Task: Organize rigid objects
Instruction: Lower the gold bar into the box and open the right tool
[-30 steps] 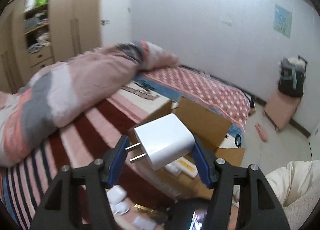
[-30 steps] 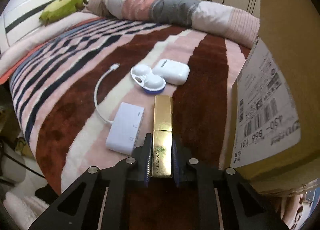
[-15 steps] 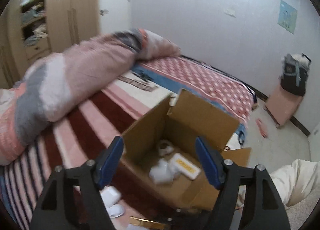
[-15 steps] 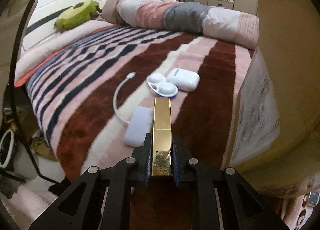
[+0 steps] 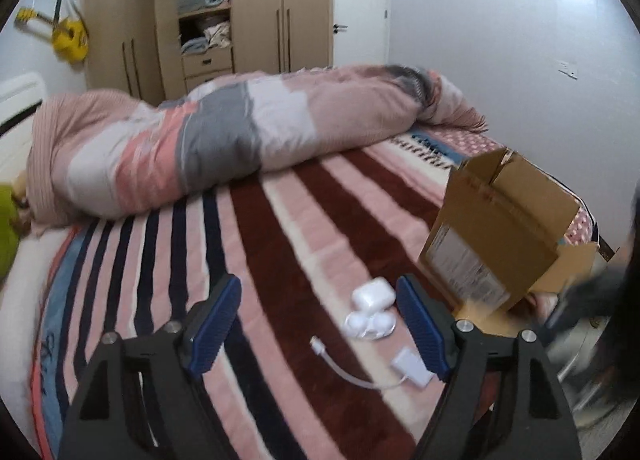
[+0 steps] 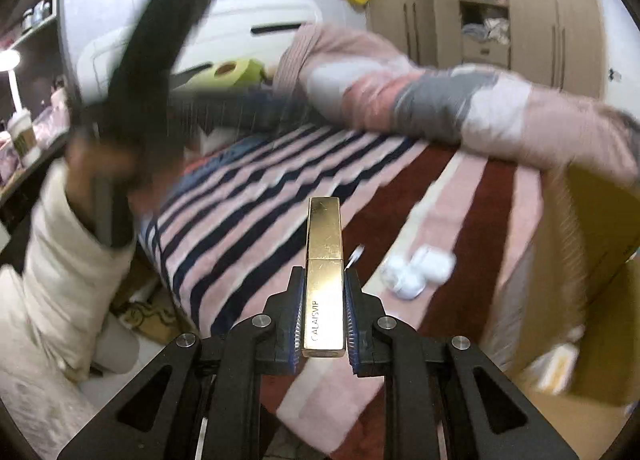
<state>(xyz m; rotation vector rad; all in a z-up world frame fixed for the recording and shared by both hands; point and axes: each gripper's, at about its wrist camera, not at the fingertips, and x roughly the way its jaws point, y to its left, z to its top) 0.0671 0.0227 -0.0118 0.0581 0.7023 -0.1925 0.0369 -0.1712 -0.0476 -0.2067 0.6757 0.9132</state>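
The box (image 5: 500, 232) stands open on the bed at 3 o'clock in the left wrist view, its labelled side turned toward the camera and its inside hidden from there; in the right wrist view the box (image 6: 600, 260) fills the 3 to 4 o'clock edge, and a blurred white and yellow item (image 6: 558, 366) shows low inside it, though what it is cannot be told. On the striped blanket (image 5: 280, 260), just beside the box at about 5 o'clock in the left view, lie a closed white earbud case (image 5: 372, 292), an open round white case (image 5: 370, 324) touching it, and nearer the camera a white adapter (image 5: 412, 366) with its short cable (image 5: 344, 364) curling toward 6 o'clock. A rolled pink and grey duvet (image 5: 224, 139) lies across the bed at 10 to 1 o'clock; behind it stand a wooden wardrobe (image 5: 208, 11) with open shelves of folded clothes, a white door (image 5: 360, 11), and a yellow guitar (image 5: 70, 35) on the wall at 10 o'clock. A green plush toy (image 6: 236, 69) rests by the headboard in the right view. The left gripper (image 5: 320, 320) hangs above the blanket with its blue pads spread wide and nothing between them, the small white things showing in the gap. The right gripper (image 6: 323, 308) is clamped narrow on a gold bar (image 6: 324, 272) that points straight ahead toward 12 o'clock, held above the bed's near edge. At 9 to 11 o'clock in that view the person's cream sleeve (image 6: 60, 268) and a dark blurred shape show.
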